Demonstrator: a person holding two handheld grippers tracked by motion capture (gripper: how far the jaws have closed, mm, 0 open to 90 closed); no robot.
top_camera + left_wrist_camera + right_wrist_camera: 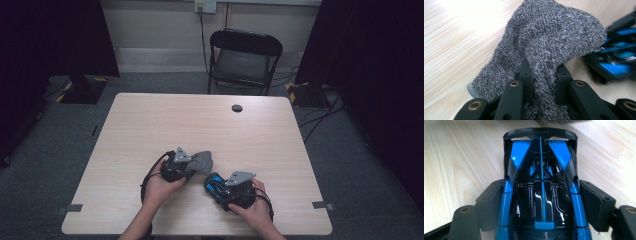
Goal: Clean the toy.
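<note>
A grey terry cloth (554,32) rises in a hump off the wooden table (200,125). My left gripper (543,72) is shut on a fold of it, with the black jaws pinching the fabric from both sides. In the high view the cloth (203,160) juts up and to the right from the left gripper (192,167). A blue and black toy car (540,170) lies between the jaws of my right gripper (541,202), which press on its two sides. From above, the car (212,182) sits just right of the cloth, with the right gripper (220,187) behind it. The same car (616,65) also shows blurred in the left gripper view.
A black folding chair (244,55) stands beyond the table's far edge. A round cable hole (237,108) sits in the far part of the tabletop. Dark curtains hang on both sides, and cables lie on the floor at the right.
</note>
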